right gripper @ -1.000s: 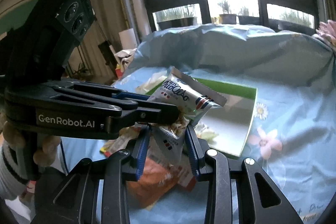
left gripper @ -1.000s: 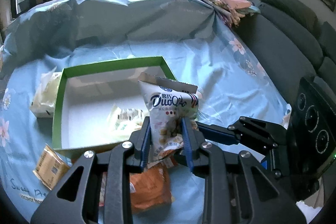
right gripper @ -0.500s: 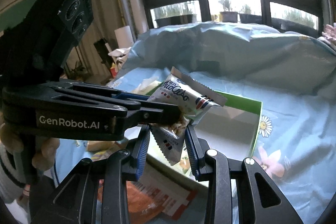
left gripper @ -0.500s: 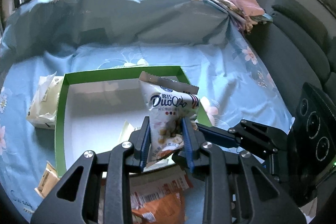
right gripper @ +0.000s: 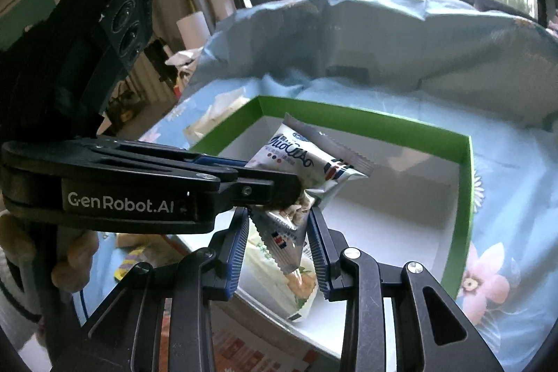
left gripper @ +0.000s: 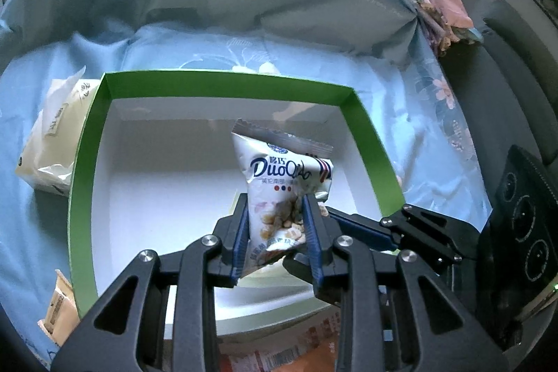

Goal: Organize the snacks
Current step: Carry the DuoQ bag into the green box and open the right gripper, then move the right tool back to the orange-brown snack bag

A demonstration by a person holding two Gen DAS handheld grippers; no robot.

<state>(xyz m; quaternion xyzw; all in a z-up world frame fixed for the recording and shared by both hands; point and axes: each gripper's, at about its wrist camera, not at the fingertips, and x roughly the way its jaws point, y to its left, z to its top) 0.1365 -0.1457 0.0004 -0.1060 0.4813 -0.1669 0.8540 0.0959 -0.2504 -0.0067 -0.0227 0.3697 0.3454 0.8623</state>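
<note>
A white DuoQiao snack bag [left gripper: 284, 176] is held upright over the green-rimmed white box [left gripper: 216, 81]. My left gripper [left gripper: 275, 225] is shut on the bag's lower half. My right gripper [right gripper: 279, 232] is shut on the same bag's bottom corner [right gripper: 279, 234], coming in from the right of the left one. In the right wrist view the bag [right gripper: 307, 159] hangs above the box [right gripper: 465, 197], with the left gripper [right gripper: 272, 189] across the frame. Another small snack pack [right gripper: 293, 288] lies in the box under the grippers.
A cream packet [left gripper: 55, 135] lies left of the box on the blue flowered cloth [left gripper: 209, 6]. A tan packet [left gripper: 61, 309] and an orange packet [left gripper: 279, 358] lie in front of the box. A grey sofa [left gripper: 505, 86] stands at the right.
Both grippers have carried the bag forward from the box's near edge to over its middle. The orange packet has slid toward the frame bottom.
</note>
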